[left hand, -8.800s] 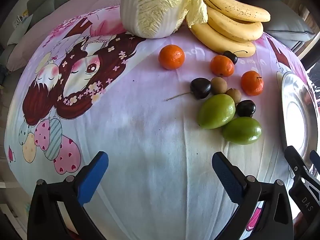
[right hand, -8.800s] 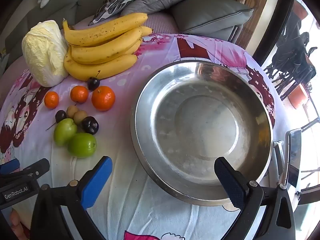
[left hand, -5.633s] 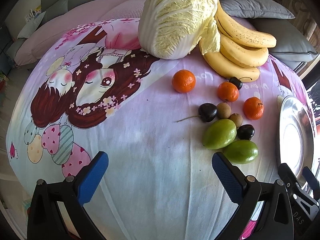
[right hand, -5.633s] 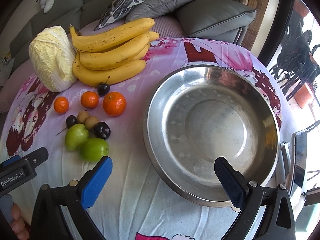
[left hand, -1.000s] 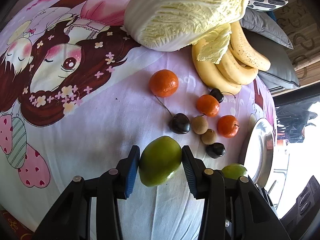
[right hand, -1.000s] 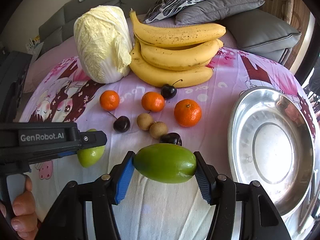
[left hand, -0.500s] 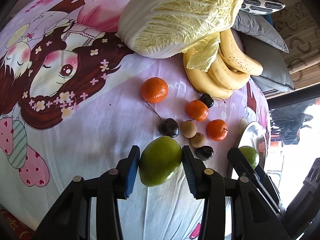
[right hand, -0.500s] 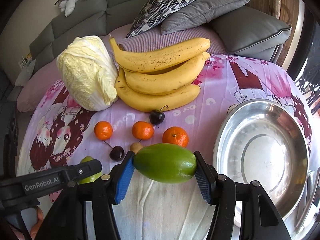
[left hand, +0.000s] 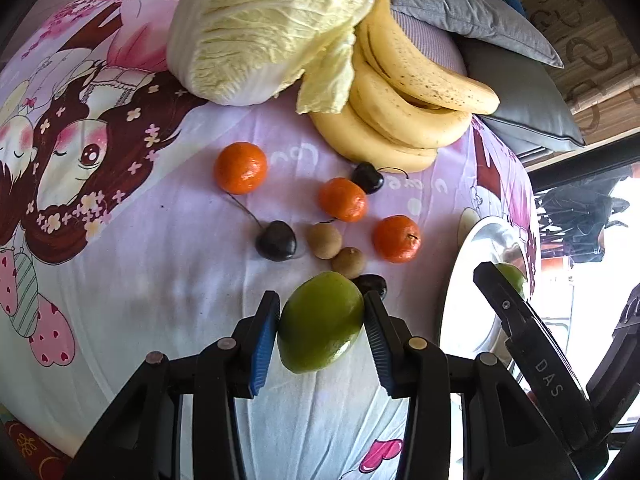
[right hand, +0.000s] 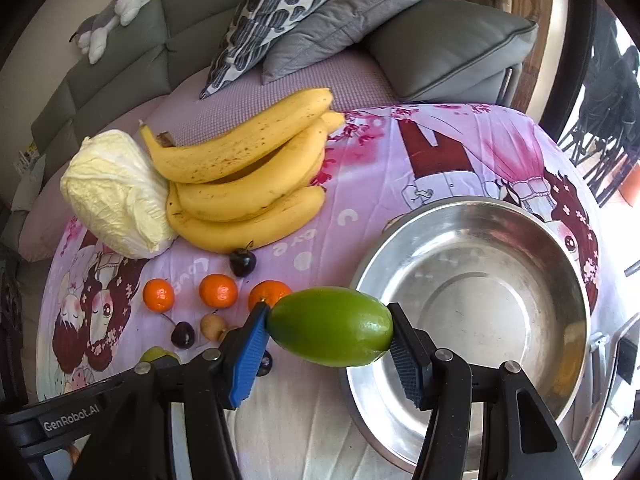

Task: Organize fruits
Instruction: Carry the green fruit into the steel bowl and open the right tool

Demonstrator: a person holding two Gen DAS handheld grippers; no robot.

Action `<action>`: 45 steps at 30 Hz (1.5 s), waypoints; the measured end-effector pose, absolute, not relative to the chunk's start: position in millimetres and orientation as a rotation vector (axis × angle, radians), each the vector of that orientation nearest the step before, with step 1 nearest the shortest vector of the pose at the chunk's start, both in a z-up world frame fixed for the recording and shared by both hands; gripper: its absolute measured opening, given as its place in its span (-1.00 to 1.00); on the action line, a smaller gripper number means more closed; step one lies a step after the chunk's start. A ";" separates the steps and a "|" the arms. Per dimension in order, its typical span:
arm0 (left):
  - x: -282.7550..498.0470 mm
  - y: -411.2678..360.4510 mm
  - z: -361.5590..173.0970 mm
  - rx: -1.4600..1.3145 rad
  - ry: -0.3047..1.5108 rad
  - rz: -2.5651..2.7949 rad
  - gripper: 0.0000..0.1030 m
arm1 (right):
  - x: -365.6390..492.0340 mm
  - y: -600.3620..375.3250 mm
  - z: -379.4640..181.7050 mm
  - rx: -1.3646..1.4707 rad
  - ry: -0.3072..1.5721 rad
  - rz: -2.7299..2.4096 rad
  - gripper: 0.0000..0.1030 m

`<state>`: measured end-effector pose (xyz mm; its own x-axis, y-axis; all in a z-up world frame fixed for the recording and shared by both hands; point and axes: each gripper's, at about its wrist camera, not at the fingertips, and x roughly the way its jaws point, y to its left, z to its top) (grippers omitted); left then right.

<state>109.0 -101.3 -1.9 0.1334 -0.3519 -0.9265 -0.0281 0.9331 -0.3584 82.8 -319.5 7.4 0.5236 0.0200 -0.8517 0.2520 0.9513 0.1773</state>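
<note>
Both claws are loaded. The left claw grips a green mango across its short side; the fruit's long axis runs roughly along the fingers, tilted a bit to the right, and the pads press on both flanks. The right claw holds a second green mango end to end, long axis crosswise between the pads, so its jaws stand wider than the left's.

Target is the steel bowl, empty, on the right part of the bench with the cartoon cloth. In the right wrist view the second mango hangs at the bowl's near-left rim, partly over it; the bowl's middle lies ahead and to the right of that claw. In the left wrist view the bowl shows only as a bright sliver far right, with the right claw's finger in front of it.

So the right hand looks clearly nearer and probably drops first; the left has to cross rightward past the loose small fruit.

Still on the cloth: three tangerines, cherries, two small brown fruits, the bananas and a cabbage at the back.
</note>
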 end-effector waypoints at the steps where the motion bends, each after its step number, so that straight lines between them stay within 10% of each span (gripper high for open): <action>1: 110.3 -107.3 0.8 -0.307 1.422 -0.245 -0.13 | 81.8 -325.4 7.7 0.309 1.013 -0.149 0.18; 26: 150.2 -295.6 -12.7 0.053 1.500 -0.401 -0.14 | 44.6 -461.1 -28.8 0.530 1.067 -0.515 0.19; 45: 149.2 -282.5 -5.2 0.064 1.470 -0.343 -0.09 | 45.8 -451.8 -22.5 0.496 1.072 -0.500 0.30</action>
<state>149.2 -282.5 -5.2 0.0613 -0.1879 -0.9803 0.2653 0.9499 -0.1654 45.8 -451.8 -22.5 0.3912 -0.1424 -0.9092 0.6054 0.7840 0.1377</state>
